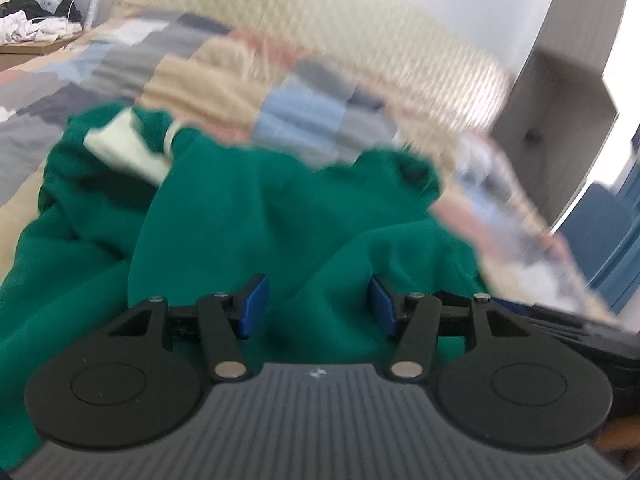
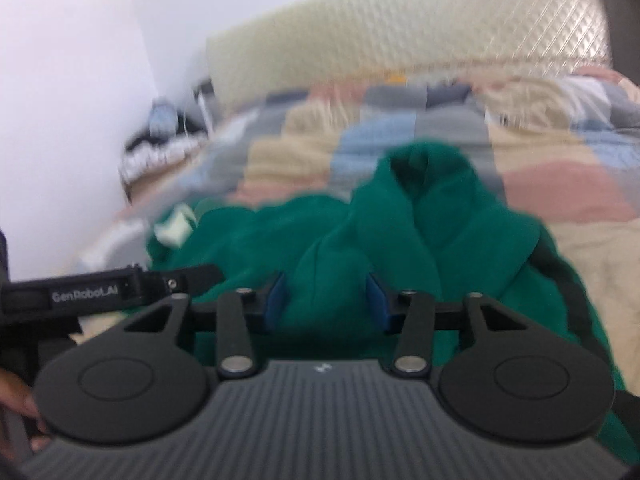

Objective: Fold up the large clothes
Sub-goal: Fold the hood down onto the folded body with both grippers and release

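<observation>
Fleece-like green garment (image 1: 280, 216) lies bunched on the bed (image 2: 580, 248), soft, floppy, probably light. Left gripper (image 1: 318, 306) and right gripper (image 2: 326, 300) hover over it, fingers apart, holding nothing. Hem or shoulder seams look best to pinch.

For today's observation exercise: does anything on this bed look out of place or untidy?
Yes. The green garment lies crumpled in a heap on the patchwork quilt, pale lining showing. Both grippers, left and right, are open.

One green garment (image 1: 280, 220), one patchwork quilt (image 1: 312, 96), two grippers, and seemingly one clothes pile (image 1: 36, 20).
</observation>
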Tool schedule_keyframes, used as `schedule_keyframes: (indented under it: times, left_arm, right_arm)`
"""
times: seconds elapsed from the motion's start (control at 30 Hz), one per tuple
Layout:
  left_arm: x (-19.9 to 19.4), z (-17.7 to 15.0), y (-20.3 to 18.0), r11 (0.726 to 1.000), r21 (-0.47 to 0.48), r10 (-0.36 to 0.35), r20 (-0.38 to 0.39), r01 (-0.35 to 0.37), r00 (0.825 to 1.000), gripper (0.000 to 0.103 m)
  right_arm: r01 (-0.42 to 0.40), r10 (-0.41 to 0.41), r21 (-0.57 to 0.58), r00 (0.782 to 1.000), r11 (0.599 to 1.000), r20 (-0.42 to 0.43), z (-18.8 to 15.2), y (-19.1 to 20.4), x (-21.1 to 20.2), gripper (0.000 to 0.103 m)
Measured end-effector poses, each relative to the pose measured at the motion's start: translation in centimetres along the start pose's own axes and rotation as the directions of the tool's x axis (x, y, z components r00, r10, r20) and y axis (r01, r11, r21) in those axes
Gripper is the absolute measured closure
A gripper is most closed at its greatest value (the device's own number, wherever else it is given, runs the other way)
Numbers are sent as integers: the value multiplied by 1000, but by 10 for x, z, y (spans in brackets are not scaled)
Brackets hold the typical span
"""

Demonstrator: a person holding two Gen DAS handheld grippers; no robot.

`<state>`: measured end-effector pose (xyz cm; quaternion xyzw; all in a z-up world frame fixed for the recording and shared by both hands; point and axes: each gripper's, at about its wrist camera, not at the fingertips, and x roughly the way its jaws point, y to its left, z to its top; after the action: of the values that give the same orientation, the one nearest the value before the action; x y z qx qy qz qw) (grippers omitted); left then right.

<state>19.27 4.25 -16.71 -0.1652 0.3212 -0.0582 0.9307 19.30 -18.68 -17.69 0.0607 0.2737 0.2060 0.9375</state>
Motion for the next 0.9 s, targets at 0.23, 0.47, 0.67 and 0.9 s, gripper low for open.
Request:
schedule_keyframes:
  times: [0.23, 0.47, 0.67, 0.9]
  left_arm:
    - [37, -19, 5, 996, 39, 87, -138, -83, 987, 42]
    - [32, -23, 4, 996, 40, 80, -113, -76, 990, 42]
    - [-2, -17, 2, 997, 6, 72, -93, -71, 993, 42]
    - [-62, -2, 25, 989, -126, 61, -112, -75, 992, 41]
  right_arm:
    - [22, -31, -54, 987, 998, -157, -26, -2, 33, 58]
    - [12, -15, -22, 986, 1000, -167, -25, -5, 28, 58]
    - [-5, 11, 58, 994, 998, -107, -21, -6, -4, 57]
    - [80, -75, 74, 995, 994, -67, -15, -7, -42, 57]
